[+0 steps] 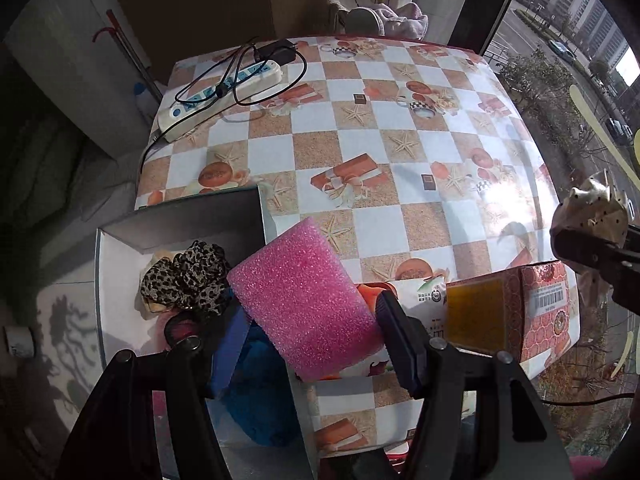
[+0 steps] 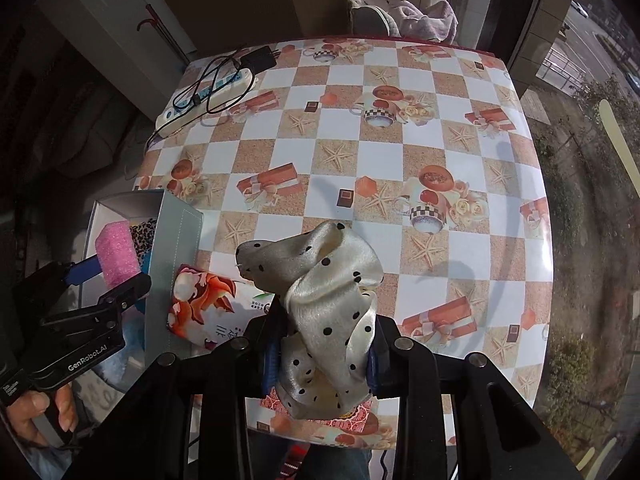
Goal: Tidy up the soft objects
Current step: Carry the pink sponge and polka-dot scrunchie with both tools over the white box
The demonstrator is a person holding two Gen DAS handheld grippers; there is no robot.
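While both my tools hang over the lower left part of the surface (image 1: 360,128), I judge the step in hand to be carrying two soft things to the open grey box (image 1: 192,224) at the lower left of the left wrist view. My left gripper (image 1: 312,320) has its jaws about half spread and clamped on the pink foam block (image 1: 300,300), which sits tilted at lower centre of that view, just above the box's near corner. Inside the box already lie a leopard-print scrunchie (image 1: 188,276) and something blue and fuzzy (image 1: 260,392).

My right gripper (image 2: 320,356) has its jaws nearly closed, pinching the cream polka-dot scrunchie (image 2: 324,304) at lower centre of the right wrist view; it bulges up above the jaws and is clear of the surface. Under it lie a printed tissue pack (image 2: 204,304) and a patterned red box (image 1: 548,300).

Next, I think, the foam needs to come fully over the box opening before I let go, and the scrunchie must travel left past the box wall to follow it.
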